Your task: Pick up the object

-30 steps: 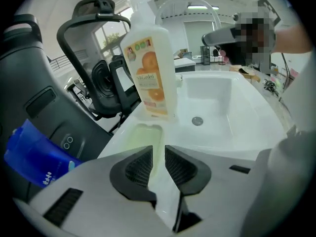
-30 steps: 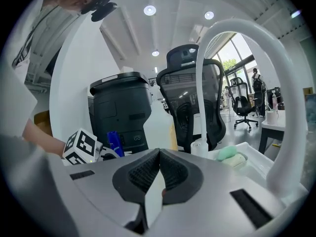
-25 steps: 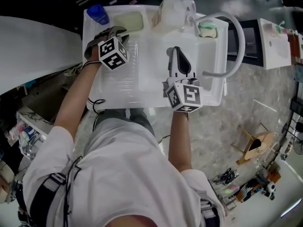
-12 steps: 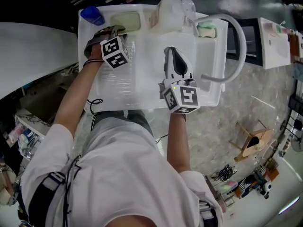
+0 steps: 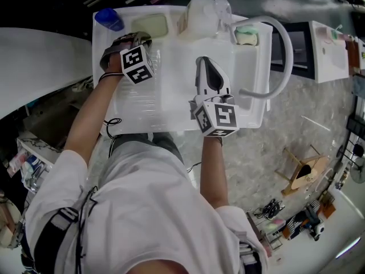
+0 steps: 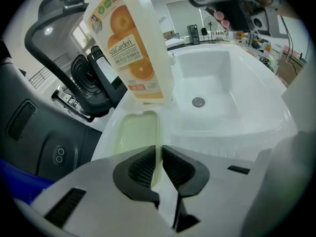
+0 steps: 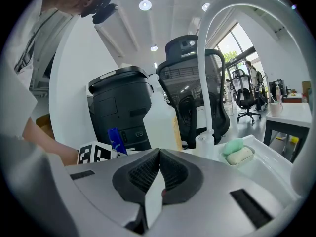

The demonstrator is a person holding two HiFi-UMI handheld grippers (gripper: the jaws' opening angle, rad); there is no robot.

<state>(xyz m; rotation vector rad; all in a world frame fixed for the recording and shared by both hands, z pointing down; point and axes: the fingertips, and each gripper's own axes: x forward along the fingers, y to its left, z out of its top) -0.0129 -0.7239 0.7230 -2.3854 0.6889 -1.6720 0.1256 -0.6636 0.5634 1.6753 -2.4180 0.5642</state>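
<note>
The left gripper (image 5: 137,37) and right gripper (image 5: 205,62) hang over the white sink (image 5: 171,104).

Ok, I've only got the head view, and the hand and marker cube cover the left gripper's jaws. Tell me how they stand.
Observer: In the left gripper view, the left gripper has its jaws all but together. Only a slit shows between the pads, with nothing in it.
Operator: Now say what is ahead of it.
Observer: A pale bottle with oranges pictured on its label stands on the rim of the sink, just past a shallow yellowish tray.
Operator: Check the right one too.
Observer: In its own view, the right gripper has its pads pressed together, with nothing between them.
</note>
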